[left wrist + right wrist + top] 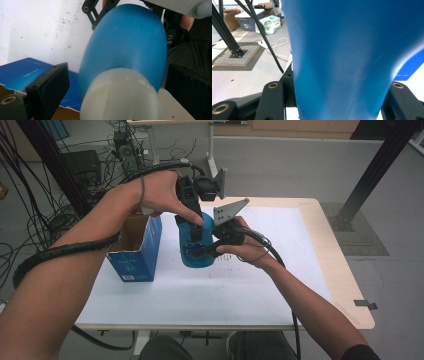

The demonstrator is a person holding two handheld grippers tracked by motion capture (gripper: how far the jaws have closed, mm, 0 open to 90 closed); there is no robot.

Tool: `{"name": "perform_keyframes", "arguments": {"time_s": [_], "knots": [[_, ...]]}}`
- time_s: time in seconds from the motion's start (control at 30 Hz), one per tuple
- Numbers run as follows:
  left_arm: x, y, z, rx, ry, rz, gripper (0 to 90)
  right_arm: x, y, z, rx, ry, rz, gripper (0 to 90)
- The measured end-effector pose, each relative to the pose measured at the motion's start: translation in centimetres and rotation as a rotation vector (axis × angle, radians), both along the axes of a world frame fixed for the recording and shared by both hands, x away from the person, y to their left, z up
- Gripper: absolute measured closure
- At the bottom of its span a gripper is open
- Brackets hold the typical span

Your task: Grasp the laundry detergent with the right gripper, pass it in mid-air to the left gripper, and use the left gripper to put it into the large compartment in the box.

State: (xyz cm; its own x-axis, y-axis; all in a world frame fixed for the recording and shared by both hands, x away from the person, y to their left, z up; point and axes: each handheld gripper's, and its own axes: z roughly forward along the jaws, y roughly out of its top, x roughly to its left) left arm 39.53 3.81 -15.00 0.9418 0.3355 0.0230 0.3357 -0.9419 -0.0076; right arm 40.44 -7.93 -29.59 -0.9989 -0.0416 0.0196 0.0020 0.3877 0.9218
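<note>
Right gripper [202,251] fingers clamp the blue bottle [195,255]; left gripper [192,222] fingers stand open astride its cap [120,97], so twisting may slip it.

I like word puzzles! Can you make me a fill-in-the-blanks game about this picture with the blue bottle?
1. The bottle held over the table is coloured ____.
2. The right gripper is shut on the ____.
3. The open blue box stands to the ____ of the bottle in the high view.
4. In the left gripper view, the left gripper has one jaw on each side of the bottle's white ____.

Missing words: blue; bottle; left; cap
</note>
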Motion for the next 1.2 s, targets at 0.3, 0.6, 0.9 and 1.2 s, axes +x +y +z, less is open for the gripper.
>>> {"name": "perform_keyframes", "arguments": {"time_s": [0.3,0.6,0.9,1.2], "knots": [[-0.11,0.10,0.09,-0.008,-0.002,0.003,6.1,-0.03,-0.04,0.02,0.000,-0.003,0.001,44.2],[-0.09,0.22,0.09,-0.007,-0.002,0.003,6.1,-0.02,0.02,-0.04,-0.001,-0.004,-0.001,44.2],[-0.15,0.26,0.16,-0.002,-0.002,0.005,6.1,0.00,0.00,-0.04,-0.002,-0.003,-0.003,44.2],[-0.22,0.32,0.15,-0.008,-0.009,0.008,6.0,-0.09,0.14,-0.05,-0.002,-0.003,-0.001,44.2]]}}
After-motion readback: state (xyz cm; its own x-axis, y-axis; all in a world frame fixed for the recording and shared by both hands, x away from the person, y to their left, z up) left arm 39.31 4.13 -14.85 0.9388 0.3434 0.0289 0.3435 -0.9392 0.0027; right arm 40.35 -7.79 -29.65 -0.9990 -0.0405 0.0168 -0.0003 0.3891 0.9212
